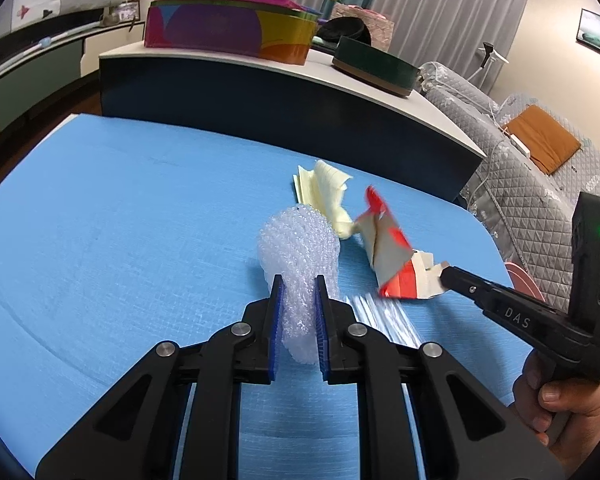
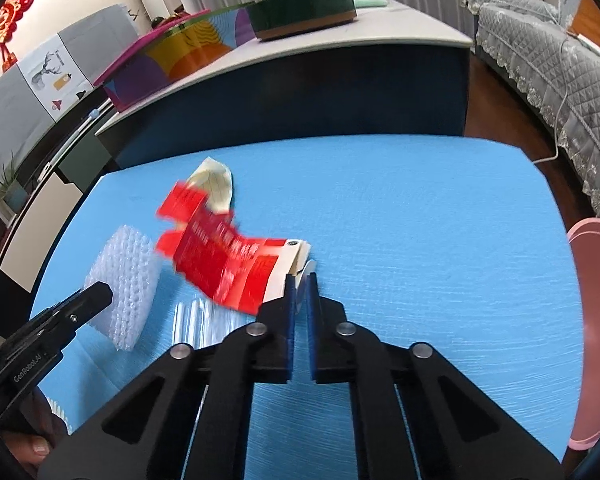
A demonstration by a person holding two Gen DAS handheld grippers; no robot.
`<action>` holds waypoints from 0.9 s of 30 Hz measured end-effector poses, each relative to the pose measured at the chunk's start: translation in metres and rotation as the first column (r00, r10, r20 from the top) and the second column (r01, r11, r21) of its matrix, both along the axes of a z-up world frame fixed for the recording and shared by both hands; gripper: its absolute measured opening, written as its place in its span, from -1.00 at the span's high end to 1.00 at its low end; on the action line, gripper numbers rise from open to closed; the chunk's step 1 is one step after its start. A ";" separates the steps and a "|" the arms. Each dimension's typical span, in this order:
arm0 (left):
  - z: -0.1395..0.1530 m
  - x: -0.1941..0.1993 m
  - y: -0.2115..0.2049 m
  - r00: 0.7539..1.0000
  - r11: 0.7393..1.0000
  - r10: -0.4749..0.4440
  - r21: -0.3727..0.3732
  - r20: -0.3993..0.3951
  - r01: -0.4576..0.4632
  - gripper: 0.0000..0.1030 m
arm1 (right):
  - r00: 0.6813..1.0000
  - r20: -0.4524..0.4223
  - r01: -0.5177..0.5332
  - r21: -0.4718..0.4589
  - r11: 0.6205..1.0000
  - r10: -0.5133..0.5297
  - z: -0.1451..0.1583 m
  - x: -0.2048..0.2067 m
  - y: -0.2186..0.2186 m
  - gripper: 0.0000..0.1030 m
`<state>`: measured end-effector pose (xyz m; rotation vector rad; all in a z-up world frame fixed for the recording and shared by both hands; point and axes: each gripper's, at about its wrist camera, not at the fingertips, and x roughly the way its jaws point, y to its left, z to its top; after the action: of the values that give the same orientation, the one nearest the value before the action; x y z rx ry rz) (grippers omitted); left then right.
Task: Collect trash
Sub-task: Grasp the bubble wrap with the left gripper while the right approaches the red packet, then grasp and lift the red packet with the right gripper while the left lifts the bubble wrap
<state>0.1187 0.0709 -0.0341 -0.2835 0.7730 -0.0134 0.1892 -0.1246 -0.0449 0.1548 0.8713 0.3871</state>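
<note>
Our left gripper (image 1: 298, 280) pinches the bubble wrap (image 1: 300, 248) on the blue desk (image 1: 120, 220). Our right gripper (image 2: 300, 276) clamps the flattened red carton (image 2: 224, 256) by its white end, just right of the bubble wrap. Crumpled yellow paper (image 1: 328, 196) lies behind it, a clear plastic wrapper (image 1: 380, 316) beside it.

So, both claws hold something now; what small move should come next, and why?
Probably carry the right claw to its right, toward the pink bin at the table edge. It is already shut on the red carton, which looks lifted off the blue table. The left claw grips the bubble wrap, which appears to rest on the table.
</note>
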 end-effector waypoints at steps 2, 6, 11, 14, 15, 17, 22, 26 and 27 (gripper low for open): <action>0.002 -0.001 -0.002 1.000 1.000 -0.004 0.012 0.009 0.004 0.72 | 1.000 0.029 0.006 -0.009 1.000 -0.006 0.005 -0.004 -0.002 0.98; 0.006 -0.001 -0.006 0.999 0.999 -0.012 0.034 0.033 0.010 0.72 | 0.996 0.081 0.025 0.000 1.000 -0.025 0.018 -0.009 -0.009 0.98; 0.011 -0.002 -0.013 0.998 0.998 -0.028 0.055 0.058 0.025 0.72 | 0.991 0.123 0.054 0.021 0.998 -0.056 0.032 -0.015 -0.021 0.98; 0.014 -0.003 -0.017 0.996 0.997 -0.041 0.065 0.074 0.036 0.72 | 0.987 0.145 0.068 0.033 0.997 -0.072 0.040 -0.021 -0.030 0.99; 0.015 -0.003 -0.018 0.996 0.997 -0.045 0.066 0.078 0.039 0.73 | 0.986 0.150 0.072 0.035 0.997 -0.077 0.042 -0.023 -0.031 0.98; 0.018 -0.004 -0.022 0.995 0.996 -0.055 0.071 0.089 0.049 0.73 | 0.983 0.161 0.080 0.040 0.996 -0.086 0.046 -0.026 -0.038 0.98; 0.026 -0.010 -0.035 0.990 0.993 -0.082 0.090 0.116 0.072 0.73 | 0.974 0.195 0.102 0.052 0.993 -0.110 0.060 -0.039 -0.052 0.98; 0.031 -0.014 -0.042 0.986 0.991 -0.100 0.097 0.130 0.087 0.73 | 0.966 0.223 0.113 0.074 0.991 -0.127 0.069 -0.050 -0.064 0.98; 0.032 -0.014 -0.044 0.986 0.991 -0.104 0.097 0.132 0.092 0.73 | 0.964 0.231 0.114 0.085 0.990 -0.131 0.072 -0.053 -0.067 0.98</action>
<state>0.1042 0.0267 -0.0018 -0.1562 0.6481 -0.0897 0.1362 -0.1920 0.0273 0.2224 0.6098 0.3129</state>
